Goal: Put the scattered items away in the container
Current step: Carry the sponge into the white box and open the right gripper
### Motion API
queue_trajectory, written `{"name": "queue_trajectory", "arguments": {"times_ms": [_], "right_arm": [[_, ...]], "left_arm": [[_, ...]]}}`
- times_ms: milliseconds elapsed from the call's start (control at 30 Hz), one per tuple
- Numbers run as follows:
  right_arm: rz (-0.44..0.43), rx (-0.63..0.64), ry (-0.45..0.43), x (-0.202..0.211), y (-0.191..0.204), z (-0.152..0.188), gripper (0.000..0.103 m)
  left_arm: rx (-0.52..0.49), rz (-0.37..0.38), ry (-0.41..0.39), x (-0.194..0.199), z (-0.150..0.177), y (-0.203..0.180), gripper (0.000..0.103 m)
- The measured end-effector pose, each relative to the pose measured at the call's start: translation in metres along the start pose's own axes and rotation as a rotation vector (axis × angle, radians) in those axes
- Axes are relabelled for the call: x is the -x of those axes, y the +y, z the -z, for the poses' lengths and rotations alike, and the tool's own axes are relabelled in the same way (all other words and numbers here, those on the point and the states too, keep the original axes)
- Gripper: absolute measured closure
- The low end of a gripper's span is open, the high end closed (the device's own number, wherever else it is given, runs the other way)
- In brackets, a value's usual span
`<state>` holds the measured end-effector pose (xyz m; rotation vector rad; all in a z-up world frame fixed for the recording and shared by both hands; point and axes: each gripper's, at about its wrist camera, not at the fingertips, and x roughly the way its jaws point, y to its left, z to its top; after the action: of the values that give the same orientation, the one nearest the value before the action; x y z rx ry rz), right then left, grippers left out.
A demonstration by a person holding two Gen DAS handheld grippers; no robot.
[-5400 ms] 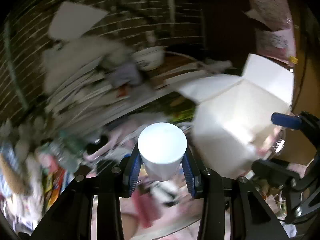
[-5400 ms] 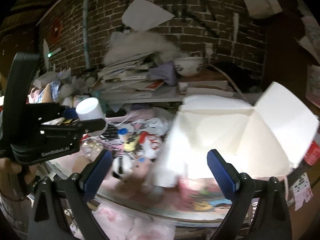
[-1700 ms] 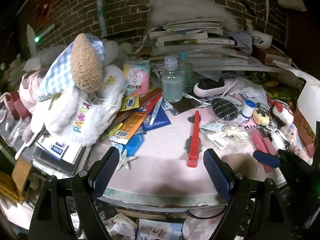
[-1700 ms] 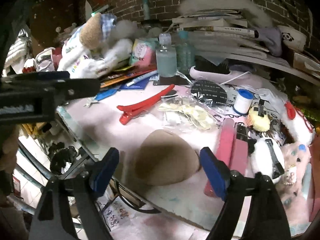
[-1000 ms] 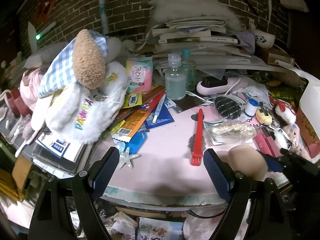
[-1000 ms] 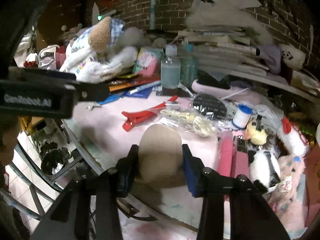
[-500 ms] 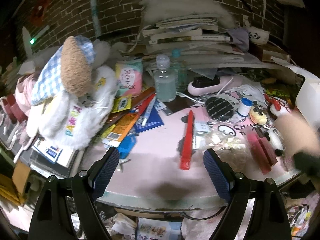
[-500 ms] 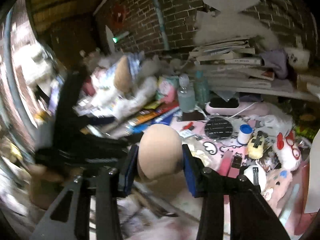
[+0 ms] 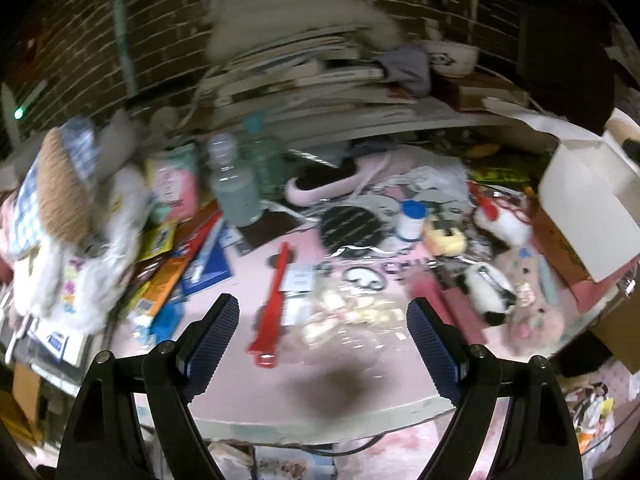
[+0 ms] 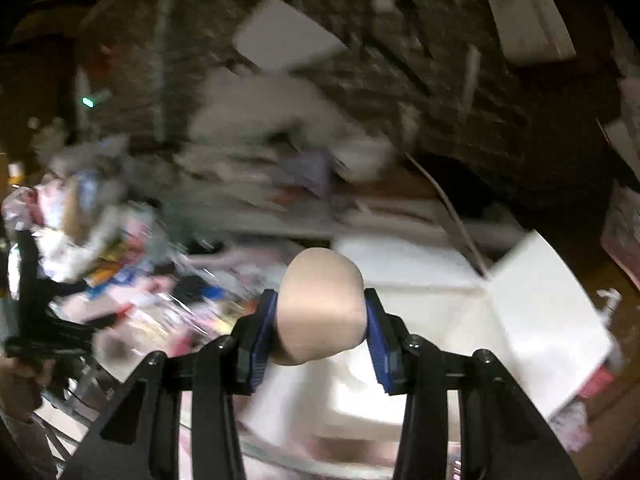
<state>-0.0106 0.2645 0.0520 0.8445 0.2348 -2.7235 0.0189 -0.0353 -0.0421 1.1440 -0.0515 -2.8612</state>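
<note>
Right wrist view: we judged the beige sponge (image 10: 320, 308), clamped mid-body by our right gripper (image 10: 320, 334), soft and light above the white box (image 10: 532, 304); left gripper (image 9: 320, 334) stood open, empty.

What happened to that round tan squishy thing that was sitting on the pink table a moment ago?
The right gripper closed on the tan sponge, lifted it off the pink table and carried it over to the open white box, where it now hangs above the opening. The left gripper stayed open and empty. The red hair clip, the bottles and the plush toy are still where they were.
</note>
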Motion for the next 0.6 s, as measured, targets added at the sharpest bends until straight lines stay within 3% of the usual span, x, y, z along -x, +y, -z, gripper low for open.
{"name": "queue_trajectory", "arguments": {"times_ms": [167, 500, 600], "right_arm": [[0.008, -0.030, 0.166, -0.027, -0.035, 0.003, 0.064], [-0.063, -0.027, 0.383, -0.077, -0.036, 0.011, 0.062], [-0.041, -0.029, 0.410, -0.083, -0.038, 0.010, 0.052]], "left_arm": [[-0.021, 0.066, -0.007, 0.003, -0.008, -0.020, 0.019], [-0.087, 0.097, -0.023, 0.010, -0.016, -0.050, 0.019], [-0.097, 0.087, -0.023, 0.010, -0.015, -0.052, 0.019]]}}
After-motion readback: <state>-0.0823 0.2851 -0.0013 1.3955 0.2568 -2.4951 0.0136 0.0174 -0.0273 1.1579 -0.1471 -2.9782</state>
